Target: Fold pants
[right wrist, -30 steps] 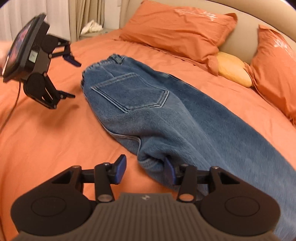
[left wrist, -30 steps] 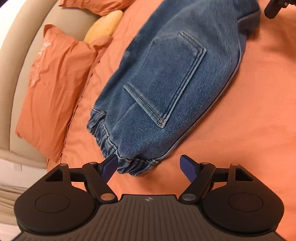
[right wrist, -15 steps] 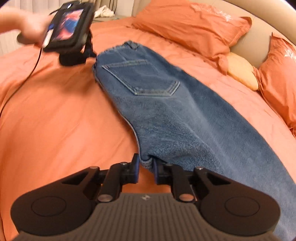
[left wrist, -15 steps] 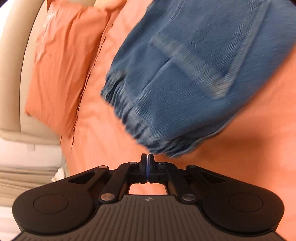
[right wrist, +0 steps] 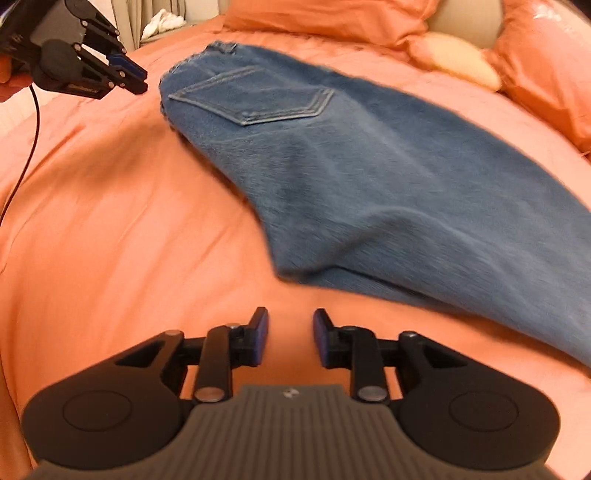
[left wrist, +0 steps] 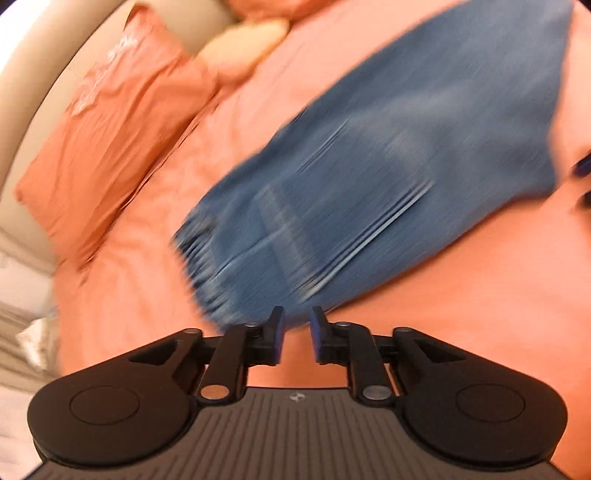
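Observation:
Blue jeans (right wrist: 369,155) lie flat on the orange bed, folded lengthwise, back pocket (right wrist: 255,98) up, waistband at the far left. In the left wrist view the jeans (left wrist: 388,166) are blurred, with the elastic waistband (left wrist: 207,269) nearest. My left gripper (left wrist: 294,330) is slightly open and empty, just short of the waistband edge; it also shows in the right wrist view (right wrist: 127,75), in the air beside the waist. My right gripper (right wrist: 290,328) is open and empty, just short of the crotch edge of the jeans.
Orange pillows (left wrist: 110,129) and a yellow cushion (right wrist: 458,61) lie against the beige headboard (right wrist: 465,16). The orange sheet (right wrist: 110,221) spreads left of the jeans. A black cable (right wrist: 26,147) hangs from the left gripper. Curtains (right wrist: 147,14) are at the far left.
My right gripper let go of the jeans' edge and pulled back, its fingers now apart. My left gripper went from shut to slightly open and shifted along the waistband.

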Demonstrator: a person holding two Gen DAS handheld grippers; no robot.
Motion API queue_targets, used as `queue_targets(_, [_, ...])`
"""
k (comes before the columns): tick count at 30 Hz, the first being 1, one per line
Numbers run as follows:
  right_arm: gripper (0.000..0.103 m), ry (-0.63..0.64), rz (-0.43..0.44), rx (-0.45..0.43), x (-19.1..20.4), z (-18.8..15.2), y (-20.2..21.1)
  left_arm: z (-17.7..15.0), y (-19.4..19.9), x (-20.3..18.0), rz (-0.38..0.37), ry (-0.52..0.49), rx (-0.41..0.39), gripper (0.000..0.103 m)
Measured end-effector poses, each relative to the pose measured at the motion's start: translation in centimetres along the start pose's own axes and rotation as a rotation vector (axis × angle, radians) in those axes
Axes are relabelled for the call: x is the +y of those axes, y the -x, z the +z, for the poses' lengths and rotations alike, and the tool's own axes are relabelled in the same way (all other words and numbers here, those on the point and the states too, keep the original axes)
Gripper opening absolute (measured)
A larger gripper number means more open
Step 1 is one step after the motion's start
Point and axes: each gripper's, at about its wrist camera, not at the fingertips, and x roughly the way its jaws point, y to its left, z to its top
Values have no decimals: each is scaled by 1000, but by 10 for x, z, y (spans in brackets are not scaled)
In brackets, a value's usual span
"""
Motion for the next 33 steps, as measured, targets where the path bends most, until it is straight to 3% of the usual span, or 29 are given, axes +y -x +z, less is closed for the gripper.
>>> queue_targets(2, [29, -33, -23, -5, -15, -14, 18, 12, 14, -23, -57, -23, -51, 34])
queue_targets(8, [33, -113, -155, 3, -69, -52, 68, 33, 27, -108, -150, -64, -153, 39])
queue_targets(11, [33, -125, -208, 13, -94, -69, 90, 44, 16, -117, -231, 123, -149, 37])
queue_targets(15, [33, -115, -251, 21, -119, -86, 112, 63, 6, -107, -249, 395, -171, 31])
queue_targets(18, [33, -118, -269, 22, -134, -95, 119, 79, -4, -102, -275, 480, -165, 27])
queue_targets(25, [35, -153, -293, 40, -168, -108, 120, 95, -55, -129, -261, 382, 53, 21])
queue_targets(29, [36, -186, -318, 64, -199, -117, 122, 102, -57, -130, -241, 365, 81, 21])
queue_targets(33, [36, -264, -357, 57, -246, -125, 138, 101, -45, -119, -267, 347, 54, 21])
